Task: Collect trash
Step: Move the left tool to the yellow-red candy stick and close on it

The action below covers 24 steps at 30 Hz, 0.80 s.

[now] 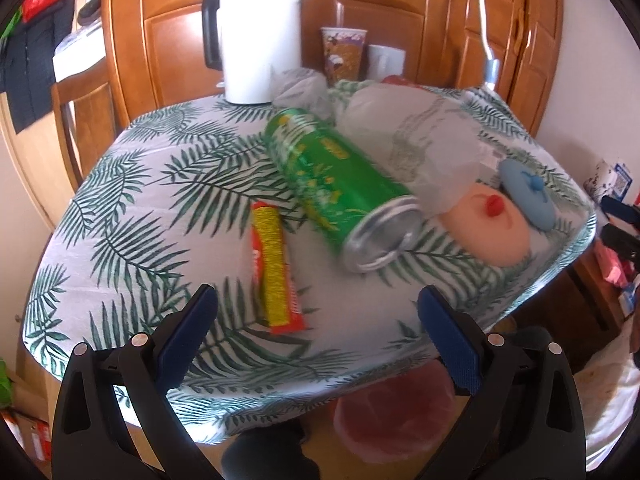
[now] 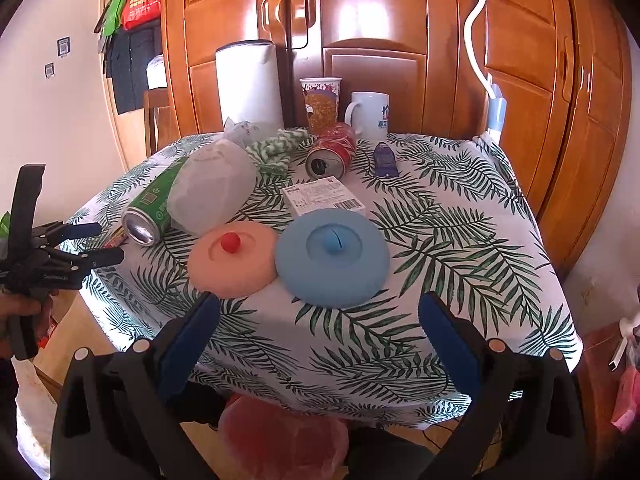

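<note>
Your left gripper stands wide and empty at the lower centre of the left wrist frame, with the red-and-yellow wrapper lying flat on the table just ahead of its fingertips and the green can on its side beyond, toward centre frame. The wrapper's long axis runs nearly along your line of approach, so I judge you would turn the wrist to close across its narrow width. Your right gripper, equally wide and empty, faces the blue lid, leaving the left hand nearer both items.
</note>
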Each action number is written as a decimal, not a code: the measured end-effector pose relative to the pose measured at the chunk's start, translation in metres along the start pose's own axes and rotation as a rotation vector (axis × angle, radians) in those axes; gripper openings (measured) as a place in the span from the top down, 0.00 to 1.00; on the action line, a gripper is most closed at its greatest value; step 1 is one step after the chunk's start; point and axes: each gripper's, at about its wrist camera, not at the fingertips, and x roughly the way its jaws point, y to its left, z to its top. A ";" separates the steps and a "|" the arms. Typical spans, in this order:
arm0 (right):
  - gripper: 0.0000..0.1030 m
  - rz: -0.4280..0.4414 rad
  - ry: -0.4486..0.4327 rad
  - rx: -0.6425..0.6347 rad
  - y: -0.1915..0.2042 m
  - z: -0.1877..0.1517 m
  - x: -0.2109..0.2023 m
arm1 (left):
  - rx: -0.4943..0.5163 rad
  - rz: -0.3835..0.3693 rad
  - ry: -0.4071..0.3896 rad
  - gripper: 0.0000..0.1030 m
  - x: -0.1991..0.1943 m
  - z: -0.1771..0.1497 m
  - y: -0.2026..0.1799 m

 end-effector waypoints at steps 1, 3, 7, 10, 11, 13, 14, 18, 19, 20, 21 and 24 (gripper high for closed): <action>0.05 0.000 0.002 -0.002 0.000 0.000 0.001 | 0.003 0.009 0.001 0.06 0.002 0.000 0.002; 0.05 0.002 0.003 -0.001 -0.001 0.001 0.004 | -0.001 0.019 0.005 0.06 0.006 0.001 0.006; 0.05 0.011 0.003 0.000 -0.001 0.002 0.007 | -0.014 0.030 0.013 0.15 0.014 0.002 0.015; 0.05 0.011 0.004 -0.005 -0.001 0.002 0.010 | -0.016 0.032 0.017 0.18 0.018 0.002 0.018; 0.05 0.010 0.005 -0.006 -0.001 0.002 0.011 | -0.020 0.034 0.012 0.18 0.019 0.002 0.019; 0.05 0.009 0.008 -0.007 0.000 0.002 0.013 | -0.023 0.036 0.007 0.20 0.020 0.003 0.022; 0.05 0.007 0.009 -0.008 0.000 0.002 0.014 | -0.028 0.037 0.004 0.23 0.021 0.004 0.023; 0.05 0.006 0.014 -0.010 0.000 0.003 0.018 | -0.022 0.039 -0.003 0.39 0.024 0.010 0.025; 0.05 0.005 0.014 -0.010 0.001 0.003 0.019 | -0.021 0.033 -0.004 0.41 0.025 0.011 0.024; 0.05 0.005 0.015 -0.011 0.001 0.003 0.020 | -0.019 0.023 -0.006 0.45 0.025 0.012 0.023; 0.05 0.005 0.014 -0.011 0.001 0.003 0.020 | -0.018 0.020 -0.007 0.46 0.026 0.013 0.021; 0.05 0.005 0.012 -0.011 0.001 0.005 0.021 | -0.013 0.028 -0.014 0.47 0.027 0.013 0.018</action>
